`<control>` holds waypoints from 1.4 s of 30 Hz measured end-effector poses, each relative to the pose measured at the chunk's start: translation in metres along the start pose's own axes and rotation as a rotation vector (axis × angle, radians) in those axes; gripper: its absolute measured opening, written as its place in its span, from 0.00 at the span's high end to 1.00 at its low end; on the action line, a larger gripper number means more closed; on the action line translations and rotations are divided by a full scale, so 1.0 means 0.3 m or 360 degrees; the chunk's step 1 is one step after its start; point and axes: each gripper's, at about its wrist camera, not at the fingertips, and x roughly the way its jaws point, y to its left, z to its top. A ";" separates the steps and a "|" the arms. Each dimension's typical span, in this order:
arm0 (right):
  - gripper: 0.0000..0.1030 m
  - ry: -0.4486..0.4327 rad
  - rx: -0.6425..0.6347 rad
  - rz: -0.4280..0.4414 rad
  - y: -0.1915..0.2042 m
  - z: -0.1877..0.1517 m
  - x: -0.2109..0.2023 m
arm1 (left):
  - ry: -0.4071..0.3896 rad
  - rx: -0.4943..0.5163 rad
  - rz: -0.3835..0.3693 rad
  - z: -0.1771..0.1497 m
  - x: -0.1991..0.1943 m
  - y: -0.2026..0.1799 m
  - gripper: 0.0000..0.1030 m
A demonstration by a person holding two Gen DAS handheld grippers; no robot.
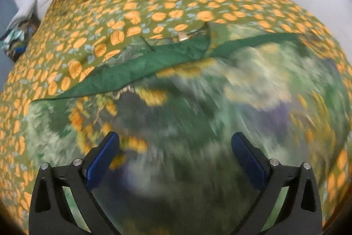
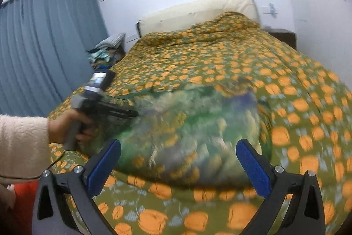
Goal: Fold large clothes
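Observation:
A large green patterned garment [image 1: 198,107] with a dark green lining edge [image 1: 136,69] lies bunched on the bed; it is motion-blurred. My left gripper [image 1: 176,140] is open just above it, holding nothing. In the right wrist view the garment [image 2: 193,129] is a blurred heap ahead. My right gripper [image 2: 178,147] is open and empty, short of the heap. The left gripper's body [image 2: 103,102] shows there in a hand, its fingers at the heap's left edge.
The bed is covered by an olive quilt with orange print [image 2: 286,85]. A cream headboard [image 2: 198,12] stands at the far end. A pile of clothes [image 2: 105,52] lies beside the bed's left, by blue curtains [image 2: 44,47]. A dark nightstand [image 2: 283,34] stands on the right.

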 end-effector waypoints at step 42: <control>0.00 0.0156 0.0675 -0.0335 -0.385 -0.093 0.052 | -0.0038 0.0124 -0.0073 -0.305 -0.259 -0.275 0.01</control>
